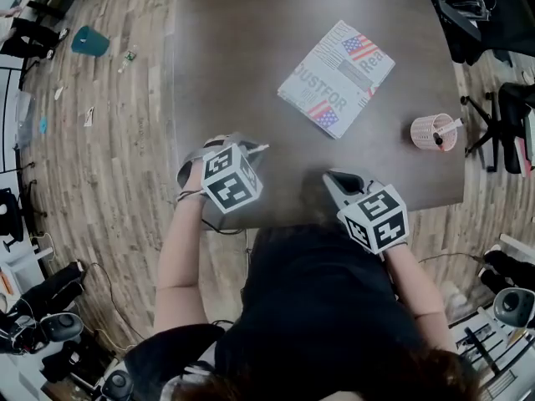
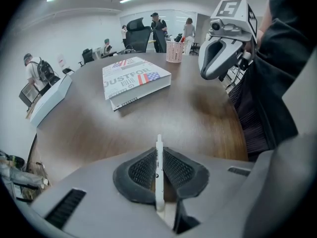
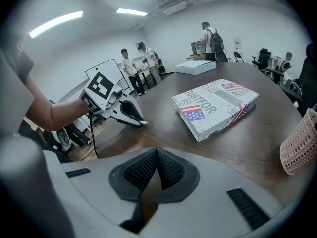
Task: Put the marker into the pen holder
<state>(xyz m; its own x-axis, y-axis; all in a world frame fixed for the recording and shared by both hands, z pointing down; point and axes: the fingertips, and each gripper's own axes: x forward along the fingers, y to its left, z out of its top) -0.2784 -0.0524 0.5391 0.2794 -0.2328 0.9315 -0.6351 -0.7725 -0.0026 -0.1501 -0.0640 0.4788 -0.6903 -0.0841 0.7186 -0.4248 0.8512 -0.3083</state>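
Left gripper [image 2: 158, 155] at the near table [image 1: 251, 57] edge, clenched on the white marker [image 2: 159, 177], tip projecting past the pads. Right gripper [image 3: 157, 157] closed, pads together, nothing between. Bare brown tabletop from both grippers to the pink pen holder [image 1: 434, 132] near the right edge. Flag-printed box [image 1: 336, 77] well apart from holder. Legible on box: "JUSTFOR"; further print cut to "Rea". Holder cropped in right gripper view; contents unclear.

In front of you is a dark brown wooden tabletop [image 1: 251, 73] with rounded corners. A flat flag-printed box [image 1: 336, 77] lies askew near its middle. The pink mesh pen holder [image 1: 433, 132] stands upright to your right, well apart from it. A flat white box [image 3: 195, 67] rests at the far end.
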